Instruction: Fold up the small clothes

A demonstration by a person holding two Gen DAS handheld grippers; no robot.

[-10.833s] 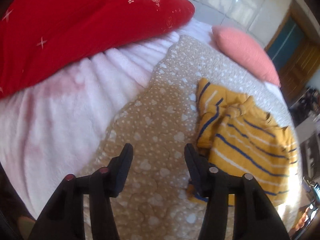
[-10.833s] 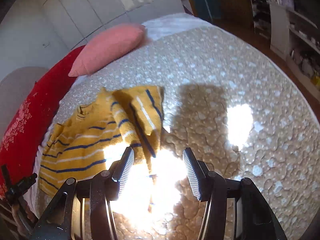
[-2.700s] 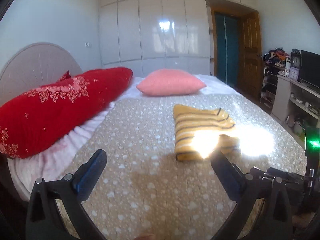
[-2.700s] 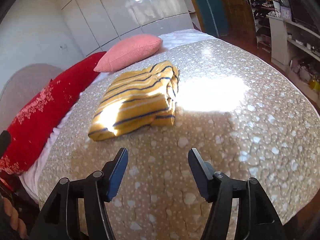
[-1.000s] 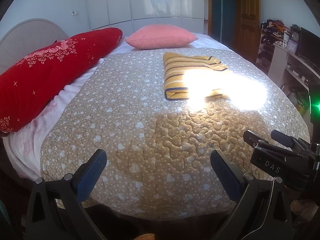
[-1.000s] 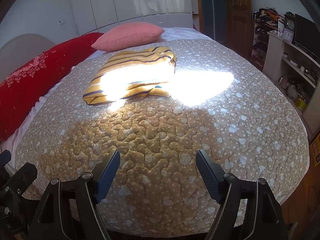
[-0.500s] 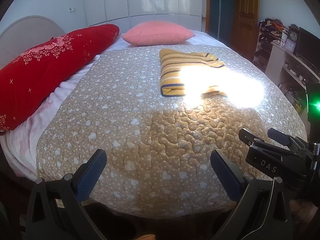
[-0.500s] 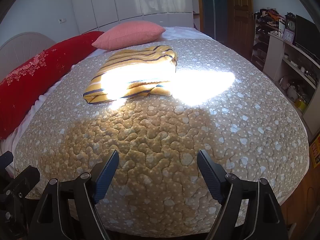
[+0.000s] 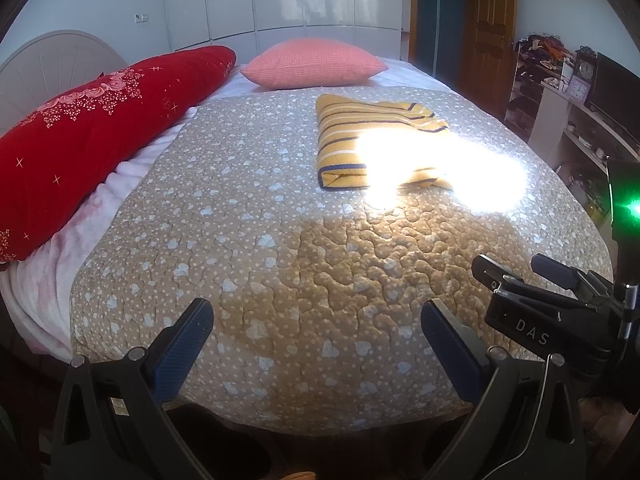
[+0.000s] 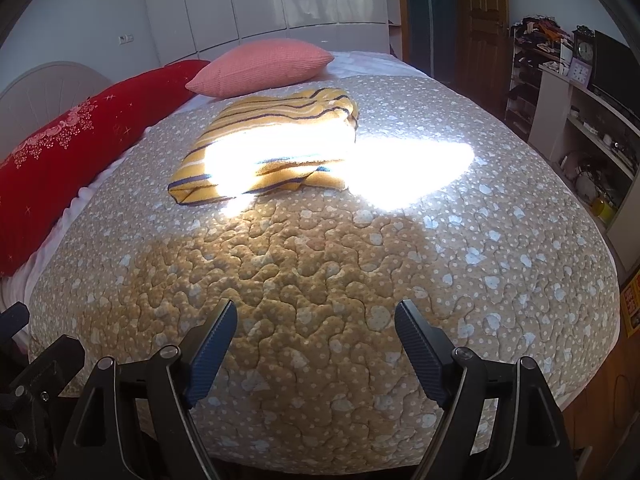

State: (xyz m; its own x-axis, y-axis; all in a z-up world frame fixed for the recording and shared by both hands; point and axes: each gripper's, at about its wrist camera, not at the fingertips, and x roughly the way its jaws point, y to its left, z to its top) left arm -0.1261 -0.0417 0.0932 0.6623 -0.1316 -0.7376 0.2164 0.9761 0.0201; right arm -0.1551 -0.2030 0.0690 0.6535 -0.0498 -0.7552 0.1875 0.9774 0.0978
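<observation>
A yellow sweater with dark blue and white stripes [image 9: 360,136] lies folded in a rectangle on the far half of the bed's tan quilt [image 9: 280,248]; a sun patch washes out its near edge. It also shows in the right wrist view [image 10: 276,144]. My left gripper [image 9: 316,320] is open and empty, held back over the foot of the bed, far from the sweater. My right gripper [image 10: 316,320] is open and empty, also at the foot of the bed. The right gripper's body shows at the right of the left wrist view [image 9: 548,320].
A long red pillow [image 9: 92,120] lies along the bed's left side, and a pink pillow [image 9: 312,64] at the head. White wardrobes [image 9: 280,0] and a wooden door [image 9: 488,28] stand behind. Shelves with clutter [image 10: 580,120] line the right wall.
Both grippers drew back from the bed, from close over the spread sweater to the foot. The sweater now lies folded. In the last second the views barely shifted.
</observation>
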